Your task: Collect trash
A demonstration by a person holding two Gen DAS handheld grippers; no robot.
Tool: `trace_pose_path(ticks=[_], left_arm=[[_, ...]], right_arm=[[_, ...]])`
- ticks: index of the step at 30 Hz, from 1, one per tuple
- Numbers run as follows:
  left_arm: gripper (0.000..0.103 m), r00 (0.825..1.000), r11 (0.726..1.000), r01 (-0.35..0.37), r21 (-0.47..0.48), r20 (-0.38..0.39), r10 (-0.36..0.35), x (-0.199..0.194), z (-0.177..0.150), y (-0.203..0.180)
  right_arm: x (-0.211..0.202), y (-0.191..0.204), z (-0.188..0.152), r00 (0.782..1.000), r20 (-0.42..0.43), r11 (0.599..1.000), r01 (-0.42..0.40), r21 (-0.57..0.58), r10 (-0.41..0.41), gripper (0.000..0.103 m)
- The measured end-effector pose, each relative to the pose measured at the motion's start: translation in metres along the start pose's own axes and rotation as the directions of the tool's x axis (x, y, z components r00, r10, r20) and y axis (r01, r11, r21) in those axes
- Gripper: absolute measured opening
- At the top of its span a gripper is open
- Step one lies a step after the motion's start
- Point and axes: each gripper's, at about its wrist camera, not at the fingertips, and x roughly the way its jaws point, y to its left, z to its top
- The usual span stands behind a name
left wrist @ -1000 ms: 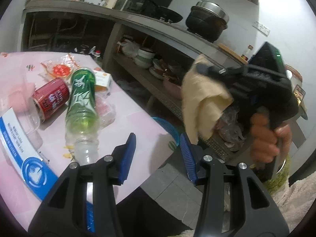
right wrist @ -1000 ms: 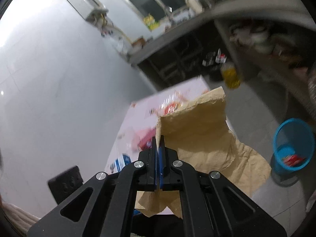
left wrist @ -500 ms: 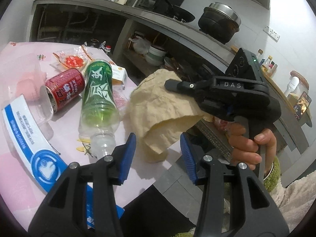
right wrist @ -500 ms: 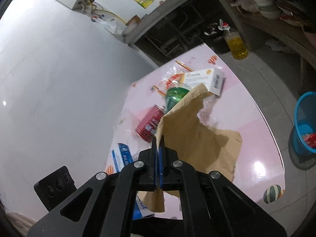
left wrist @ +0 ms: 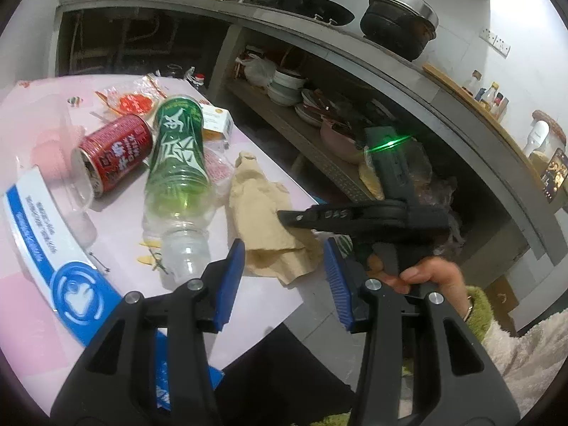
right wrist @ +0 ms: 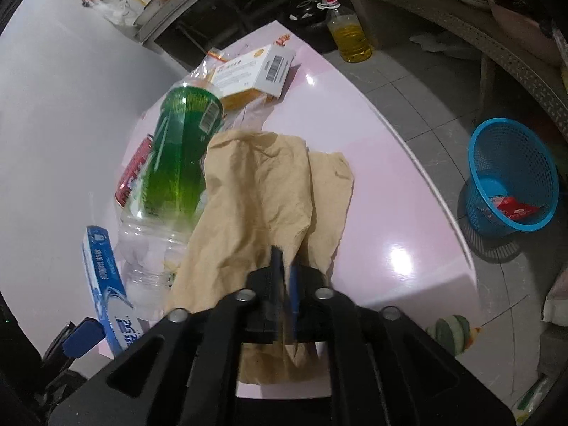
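Note:
A crumpled brown paper [right wrist: 262,184] lies on the pink table [right wrist: 390,195] against a green plastic bottle [right wrist: 177,163] lying on its side. My right gripper [right wrist: 284,259] is low over the paper's near end. Its jaws are opening, and a fold of paper stands loosely in the narrow gap. From the left wrist view the brown paper [left wrist: 262,213] sits beside the green bottle [left wrist: 177,152] and a red can [left wrist: 113,152], with the right gripper [left wrist: 294,218] resting on it. My left gripper [left wrist: 284,262] hovers open over the table's edge, holding nothing.
A blue basket [right wrist: 475,163] with a red wrapper inside stands on the floor right of the table. A white and orange carton [right wrist: 255,71], a blue and white box [right wrist: 106,284] and a snack wrapper [left wrist: 131,101] lie on the table. An oil bottle [right wrist: 349,39] stands on the floor beyond.
The right gripper came down from the air with the brown paper and laid it on the table beside the bottle. Its jaws, shut before, have parted. The left gripper stayed put.

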Motion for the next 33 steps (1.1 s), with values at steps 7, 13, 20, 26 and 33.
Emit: trace_pose_path(ticks=[7,13,20,26,33], left_arm=[[0.044,0.999,0.999,-0.041,0.0,0.01,0.041,-0.017,-0.006,0.01],[0.044,0.997,0.997,-0.075,-0.029,0.033,0.076,-0.044,-0.013,0.025],[0.044,0.991,0.987,-0.133,-0.093,0.019,0.135,-0.071,-0.028,0.055],[0.062,0.989,0.975,-0.143,-0.17,-0.049,0.137,-0.077,-0.046,0.074],[0.072,0.994,0.938,-0.097,-0.332,-0.08,0.074,-0.059,-0.051,0.098]], right_arm=[[-0.016,0.015,0.004,0.999,0.051,0.999,-0.005,-0.045,0.008,0.064],[0.015,0.041,0.002,0.995,-0.008,0.986,0.102,-0.135,-0.104,0.071],[0.036,0.072,-0.005,0.964,0.038,0.926,0.262,-0.272,-0.262,0.08],[0.038,0.08,-0.019,0.931,0.081,0.864,0.361,-0.352,-0.356,0.078],[0.02,0.06,-0.017,0.925,0.093,0.877,0.379,-0.294,-0.369,0.05]])
